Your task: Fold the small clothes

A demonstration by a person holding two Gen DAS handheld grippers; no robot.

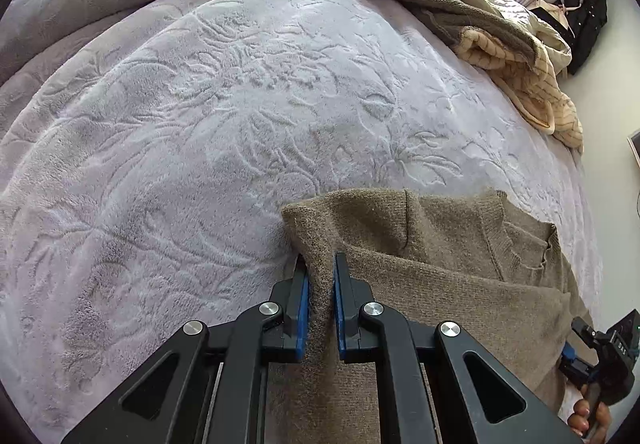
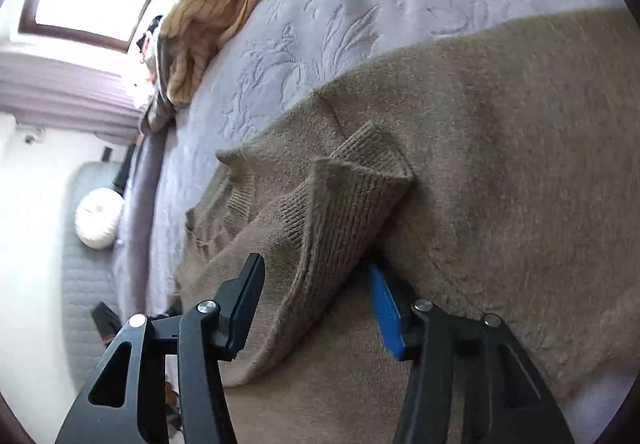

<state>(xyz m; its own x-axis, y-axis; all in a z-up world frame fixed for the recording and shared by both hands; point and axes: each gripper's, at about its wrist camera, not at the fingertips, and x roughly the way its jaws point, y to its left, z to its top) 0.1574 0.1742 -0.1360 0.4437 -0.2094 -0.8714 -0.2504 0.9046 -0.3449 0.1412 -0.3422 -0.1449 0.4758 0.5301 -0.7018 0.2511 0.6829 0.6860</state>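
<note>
- On a lilac bed (image 1: 224,92), low and right of centre in the left wrist view, a brown sweater (image 1: 440,276) lies spread across the embossed blanket, its collar toward the right edge.
- The left gripper (image 1: 320,284) is clamped on a raised ridge of the sweater's knit, blue pads pressing the fold from both sides.
- In the right wrist view the right gripper (image 2: 316,300) stands part-way apart around a ribbed cuff (image 2: 352,196); the cloth lies between the jaws, but the pads do not press it.
- The knit looks soft, light and limp: it should drape and sag wherever it is not held, and stretch if tugged.
- Thick ribbed edges, such as cuff, hem and collar, likely offer the surest hold; a pinch of single-layer knit may slip or pull out of shape.
- A striped yellow garment (image 1: 532,84) is heaped at the upper right, well apart.
</note>
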